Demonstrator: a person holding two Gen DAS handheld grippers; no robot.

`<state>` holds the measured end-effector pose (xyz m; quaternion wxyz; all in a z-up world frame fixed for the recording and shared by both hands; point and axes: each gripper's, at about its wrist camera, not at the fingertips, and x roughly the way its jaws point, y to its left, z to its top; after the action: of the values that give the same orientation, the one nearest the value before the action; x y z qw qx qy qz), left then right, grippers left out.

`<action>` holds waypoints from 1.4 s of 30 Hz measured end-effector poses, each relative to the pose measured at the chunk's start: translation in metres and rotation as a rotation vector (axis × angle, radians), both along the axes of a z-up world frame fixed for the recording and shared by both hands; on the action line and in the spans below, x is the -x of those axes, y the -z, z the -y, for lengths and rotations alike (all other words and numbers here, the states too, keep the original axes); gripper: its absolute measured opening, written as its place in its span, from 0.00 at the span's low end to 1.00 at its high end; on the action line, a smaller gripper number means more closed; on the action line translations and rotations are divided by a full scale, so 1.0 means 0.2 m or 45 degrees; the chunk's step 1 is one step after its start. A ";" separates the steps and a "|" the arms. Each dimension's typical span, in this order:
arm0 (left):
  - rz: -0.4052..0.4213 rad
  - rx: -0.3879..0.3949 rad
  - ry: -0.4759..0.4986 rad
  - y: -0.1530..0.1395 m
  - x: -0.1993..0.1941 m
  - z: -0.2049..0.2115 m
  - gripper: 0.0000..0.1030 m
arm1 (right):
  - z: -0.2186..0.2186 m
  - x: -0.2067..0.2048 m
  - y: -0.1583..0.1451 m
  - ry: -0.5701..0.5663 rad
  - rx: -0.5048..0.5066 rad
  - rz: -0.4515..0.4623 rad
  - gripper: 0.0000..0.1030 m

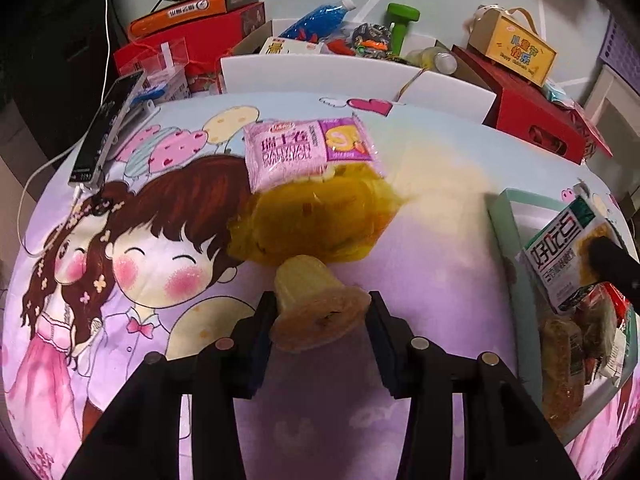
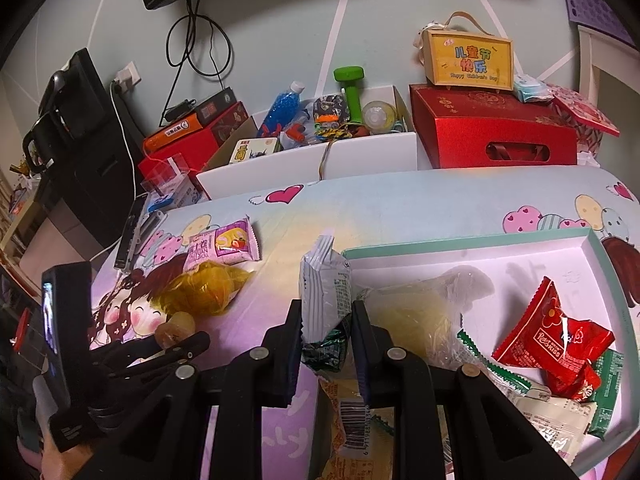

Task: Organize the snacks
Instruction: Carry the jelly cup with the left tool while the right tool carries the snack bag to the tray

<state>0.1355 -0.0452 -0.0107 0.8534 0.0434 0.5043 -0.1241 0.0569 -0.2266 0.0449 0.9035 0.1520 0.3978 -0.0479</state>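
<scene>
My left gripper [image 1: 320,312] is shut on a small tan jelly cup [image 1: 316,308], held just above the cartoon-print table; it also shows in the right wrist view [image 2: 176,330]. Beyond it lie a yellow snack bag [image 1: 316,220] and a pink swiss-roll packet [image 1: 308,150]. My right gripper [image 2: 326,320] is shut on a white-and-green snack packet [image 2: 324,292], held upright over the left rim of the mint-edged tray [image 2: 460,246]. The tray holds a red packet [image 2: 556,344] and several other wrapped snacks.
A phone [image 1: 106,128] with a cable lies at the table's far left edge. Behind the table stand a white box of toys [image 2: 320,160], red gift boxes [image 2: 492,132] and a yellow carton [image 2: 470,60].
</scene>
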 end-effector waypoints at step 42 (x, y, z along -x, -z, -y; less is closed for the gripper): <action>0.101 0.084 0.446 -0.25 0.22 0.73 0.45 | 0.65 0.32 -0.16 0.389 -0.058 0.102 0.24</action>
<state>0.0916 -0.1920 0.0390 0.8390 0.1074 0.4505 -0.2855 -0.0071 -0.3567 0.0778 0.8973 0.2329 0.3346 -0.1695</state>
